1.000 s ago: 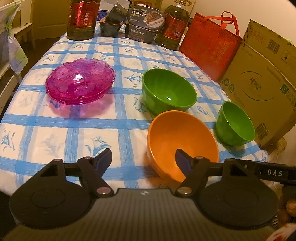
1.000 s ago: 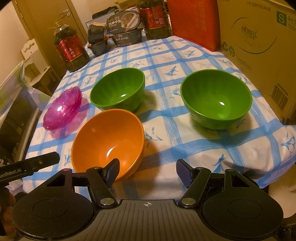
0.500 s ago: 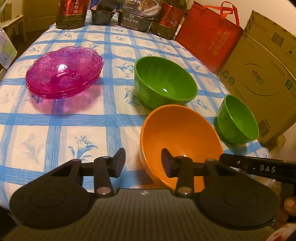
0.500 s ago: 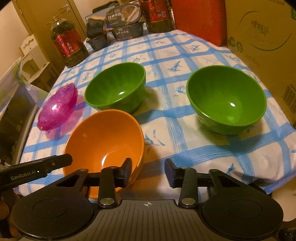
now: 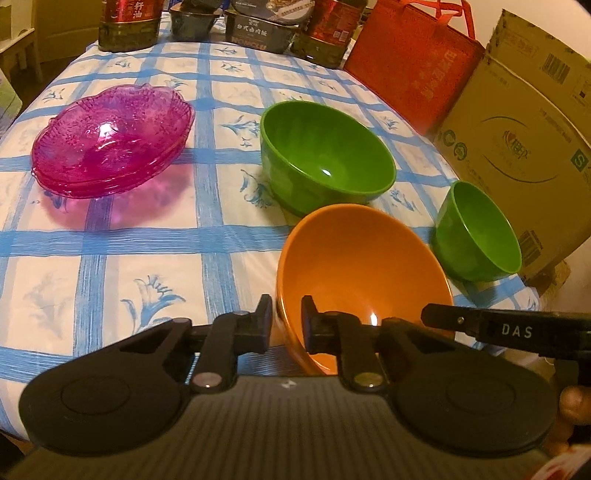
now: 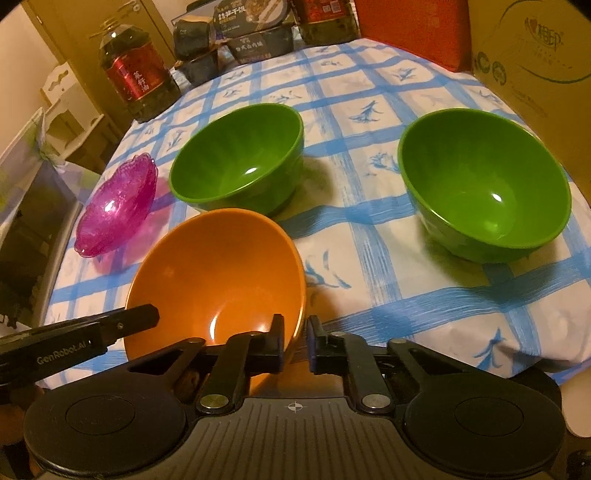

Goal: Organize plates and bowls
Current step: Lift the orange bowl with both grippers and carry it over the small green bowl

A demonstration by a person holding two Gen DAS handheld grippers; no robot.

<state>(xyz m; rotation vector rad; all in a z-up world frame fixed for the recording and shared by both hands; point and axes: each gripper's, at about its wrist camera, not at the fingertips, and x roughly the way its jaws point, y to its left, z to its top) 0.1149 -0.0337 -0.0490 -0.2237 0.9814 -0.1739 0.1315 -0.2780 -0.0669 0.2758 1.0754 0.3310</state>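
An orange bowl (image 5: 364, 266) sits at the near edge of the checked table, also in the right wrist view (image 6: 221, 273). My left gripper (image 5: 286, 325) is shut on its left rim. My right gripper (image 6: 295, 341) is shut on its right rim. Two green bowls stand behind it: one in the middle (image 5: 327, 155), also in the right wrist view (image 6: 240, 158), and one to the right (image 5: 478, 230), also in the right wrist view (image 6: 484, 184). A stack of pink glass plates (image 5: 110, 138) lies to the left, also in the right wrist view (image 6: 116, 210).
Oil bottles (image 6: 136, 79) and food boxes (image 5: 258, 26) line the far edge. A red bag (image 5: 413, 70) and a cardboard box (image 5: 517, 140) stand along the right side. The table (image 5: 129, 258) has a blue-checked cloth.
Both grippers have moved in and closed from wide open onto opposite rims of the orange bowl.
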